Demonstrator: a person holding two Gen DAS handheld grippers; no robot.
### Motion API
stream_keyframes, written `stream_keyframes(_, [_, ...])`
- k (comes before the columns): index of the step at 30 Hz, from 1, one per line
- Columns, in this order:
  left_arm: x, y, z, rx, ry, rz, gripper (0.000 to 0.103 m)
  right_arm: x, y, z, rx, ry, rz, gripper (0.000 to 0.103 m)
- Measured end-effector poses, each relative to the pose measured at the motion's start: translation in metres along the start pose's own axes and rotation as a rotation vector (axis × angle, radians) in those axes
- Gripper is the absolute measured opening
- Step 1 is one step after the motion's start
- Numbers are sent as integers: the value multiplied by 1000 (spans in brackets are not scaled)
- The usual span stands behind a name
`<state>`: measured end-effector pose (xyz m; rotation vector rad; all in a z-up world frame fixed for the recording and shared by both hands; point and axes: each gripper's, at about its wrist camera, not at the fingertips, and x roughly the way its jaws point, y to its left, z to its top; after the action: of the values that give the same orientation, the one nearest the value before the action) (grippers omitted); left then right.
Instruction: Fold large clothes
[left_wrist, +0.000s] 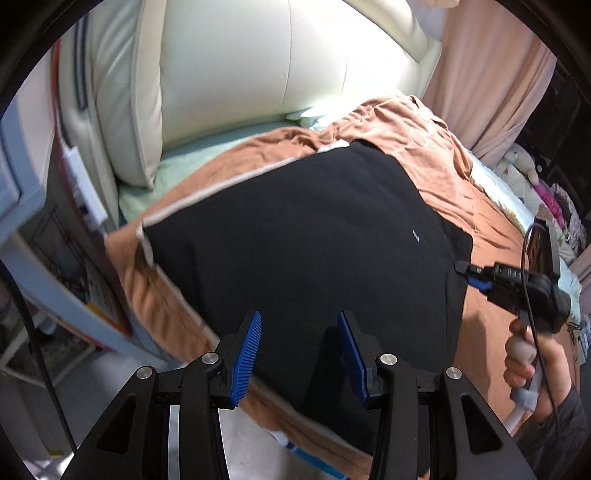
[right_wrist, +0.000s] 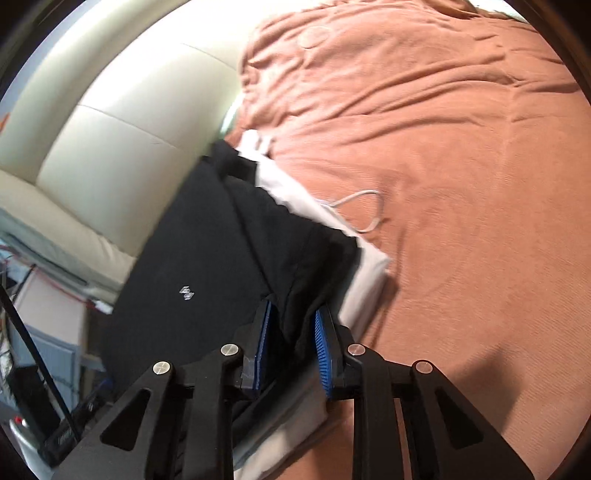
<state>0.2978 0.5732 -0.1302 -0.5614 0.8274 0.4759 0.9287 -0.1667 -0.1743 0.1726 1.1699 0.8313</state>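
A large black garment (left_wrist: 303, 229) with a small white logo lies spread on an orange-brown blanket (left_wrist: 436, 162) on the bed. My left gripper (left_wrist: 300, 332) hovers over the garment's near edge, open, with nothing pinched between its blue pads. At the garment's right side a hand (left_wrist: 528, 365) holds my right gripper (left_wrist: 466, 271). In the right wrist view my right gripper (right_wrist: 293, 325) is shut on a bunched fold of the black garment (right_wrist: 207, 236). A white layer (right_wrist: 369, 266) shows under that edge, and a white cord (right_wrist: 364, 206) lies loose beside it on the blanket (right_wrist: 461, 166).
A cream padded headboard (left_wrist: 221, 74) rises behind the bed. A pink curtain (left_wrist: 491, 92) and soft toys (left_wrist: 517, 162) sit at the far right. Shelving with papers (left_wrist: 92, 288) stands left of the bed, above pale floor (left_wrist: 243, 446). Wrinkled blanket stretches to the right.
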Motion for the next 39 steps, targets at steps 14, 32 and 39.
stream_keyframes(14, [-14,-25,-46,-3,40,-19,65,-86,36,-27,-129,-17,-36,70])
stream_keyframes(32, [-116,-126,-87,125,-119,-75,103,-260,51,-117,-272,-136,-109,103])
stream_keyframes(39, [-143,-157,-114,183,-149,-87,103,-310,43,-158,-291,-184,-132,103])
